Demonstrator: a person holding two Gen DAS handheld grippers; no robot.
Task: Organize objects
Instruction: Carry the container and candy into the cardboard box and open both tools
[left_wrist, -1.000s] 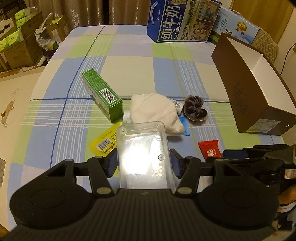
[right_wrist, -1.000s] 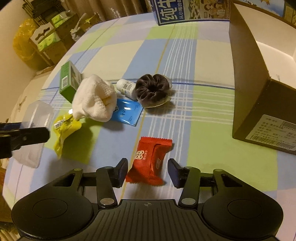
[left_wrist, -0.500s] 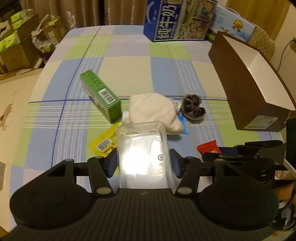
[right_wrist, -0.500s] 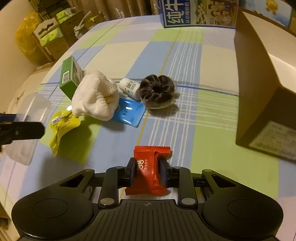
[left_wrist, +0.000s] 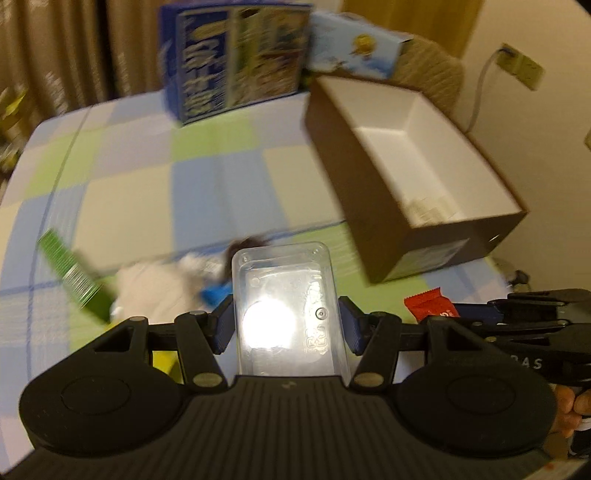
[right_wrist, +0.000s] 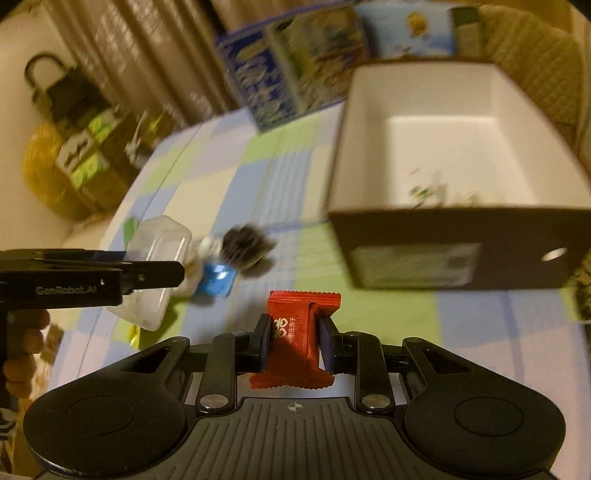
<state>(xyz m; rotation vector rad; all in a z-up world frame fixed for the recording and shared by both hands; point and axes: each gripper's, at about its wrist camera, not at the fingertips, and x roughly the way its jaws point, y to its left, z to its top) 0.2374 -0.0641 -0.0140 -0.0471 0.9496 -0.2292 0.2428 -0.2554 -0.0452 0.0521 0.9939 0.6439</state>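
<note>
Red snack packet (right_wrist: 297, 334) pinched in right gripper (right_wrist: 293, 341), clear plastic container (left_wrist: 286, 306) clamped in left gripper (left_wrist: 286, 325), both aloft near brown box (right_wrist: 454, 206); box near empty, scrunchie (right_wrist: 245, 245), green carton (left_wrist: 72, 273), cloth (left_wrist: 147, 291) left on table.

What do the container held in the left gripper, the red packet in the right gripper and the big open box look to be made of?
Container: clear rigid plastic, glossy; the cloth shows through and a lamp glare sits on it.
Red packet: thin plastic or foil wrapper, probably; crimped serrated ends, slight sheen.
Open box: likely cardboard, matte brown outside, white inside, with a printed label on its end.
</note>
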